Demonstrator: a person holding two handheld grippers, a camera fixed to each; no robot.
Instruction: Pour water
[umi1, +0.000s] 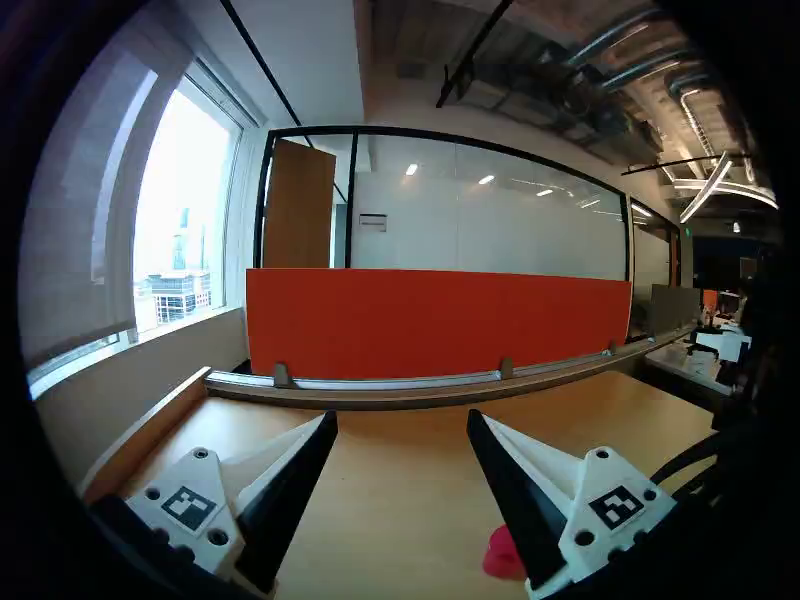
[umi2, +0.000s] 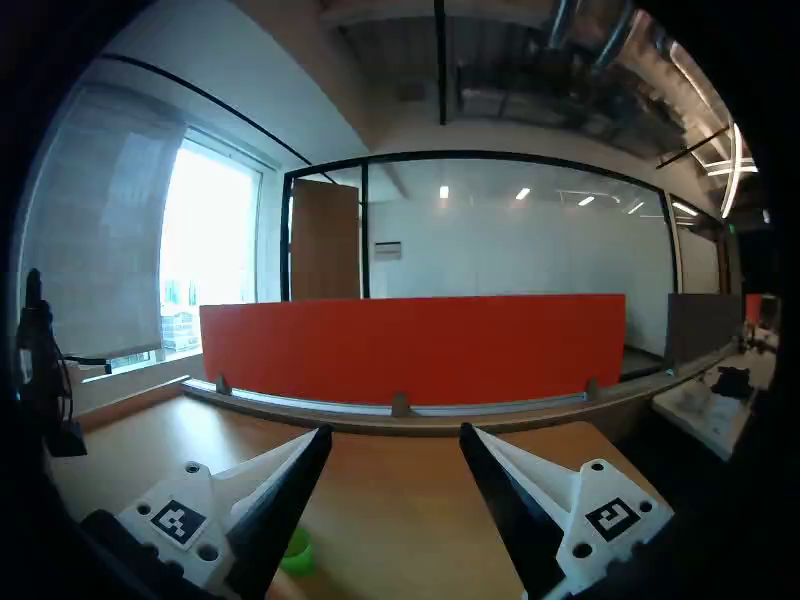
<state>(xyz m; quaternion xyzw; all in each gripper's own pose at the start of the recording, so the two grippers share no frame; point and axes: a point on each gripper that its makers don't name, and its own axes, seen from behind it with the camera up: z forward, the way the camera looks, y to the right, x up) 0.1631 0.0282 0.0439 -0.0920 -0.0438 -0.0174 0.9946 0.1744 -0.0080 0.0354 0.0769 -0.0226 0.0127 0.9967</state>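
Note:
In the left gripper view, my left gripper is open above a wooden desk, nothing between its fingers. A pink object peeks out low down, partly hidden behind the right finger. In the right gripper view, my right gripper is open over the same kind of desk, also holding nothing. A small green cup-like object sits on the desk beside the left finger, partly hidden by it.
An orange divider panel on a metal rail closes the desk's far edge. A window lies to the left. A dark stand is at the left of the right gripper view. Other desks stand at right.

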